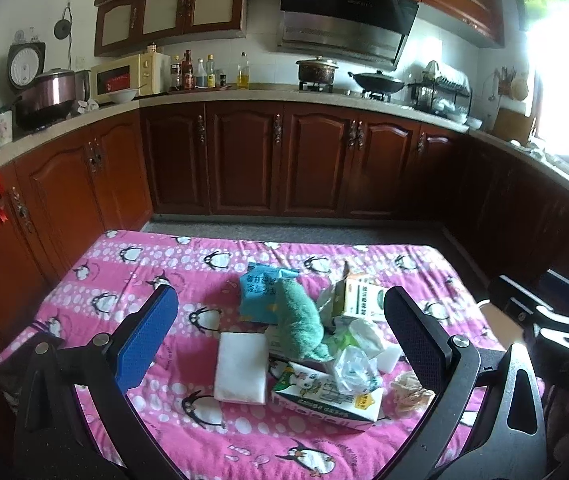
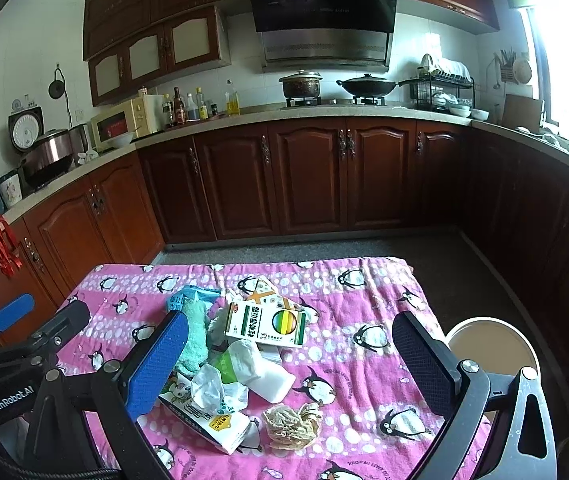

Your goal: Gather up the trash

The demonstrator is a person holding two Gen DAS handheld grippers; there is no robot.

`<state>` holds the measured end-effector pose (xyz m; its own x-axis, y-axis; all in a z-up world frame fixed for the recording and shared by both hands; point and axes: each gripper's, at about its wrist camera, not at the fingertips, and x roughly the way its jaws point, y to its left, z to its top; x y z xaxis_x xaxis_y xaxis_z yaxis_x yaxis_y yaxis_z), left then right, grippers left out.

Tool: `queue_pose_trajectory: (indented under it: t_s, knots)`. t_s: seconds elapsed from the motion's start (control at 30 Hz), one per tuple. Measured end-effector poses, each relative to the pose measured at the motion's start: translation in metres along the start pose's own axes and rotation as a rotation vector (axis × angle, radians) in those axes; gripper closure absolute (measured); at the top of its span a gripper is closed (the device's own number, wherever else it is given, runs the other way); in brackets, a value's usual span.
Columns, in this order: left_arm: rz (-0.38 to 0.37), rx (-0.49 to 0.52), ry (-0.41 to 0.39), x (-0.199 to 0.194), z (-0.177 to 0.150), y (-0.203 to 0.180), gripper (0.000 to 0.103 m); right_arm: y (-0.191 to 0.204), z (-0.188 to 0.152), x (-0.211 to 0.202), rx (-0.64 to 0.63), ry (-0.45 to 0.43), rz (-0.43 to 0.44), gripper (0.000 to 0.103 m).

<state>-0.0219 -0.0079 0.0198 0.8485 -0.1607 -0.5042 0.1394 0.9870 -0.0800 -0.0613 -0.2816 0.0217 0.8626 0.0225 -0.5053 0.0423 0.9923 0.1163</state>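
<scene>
Both grippers wait over the heap of trash, nothing picked yet.

On the pink penguin cloth the trash lies in one heap near the middle: a blue packet, a green fluffy cloth, a striped carton, a white pad, clear plastic wrap, a milk box and a crumpled brown paper at the near right. The left gripper hangs above the heap with fingers spread wide and holding nothing; the right gripper is the same, wide apart and empty. A round bin stands just beside the table's right edge, I think so that the pieces can be dropped there easily.
</scene>
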Motion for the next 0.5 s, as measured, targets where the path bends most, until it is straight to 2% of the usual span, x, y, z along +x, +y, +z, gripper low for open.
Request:
queue_pose_trajectory:
  t_s: [0.5]
  knots:
    - [0.017, 0.012, 0.002, 0.0030, -0.0032, -0.0019, 0.001, 0.0011, -0.0034, 0.0042, -0.003, 0.018, -0.001, 0.002]
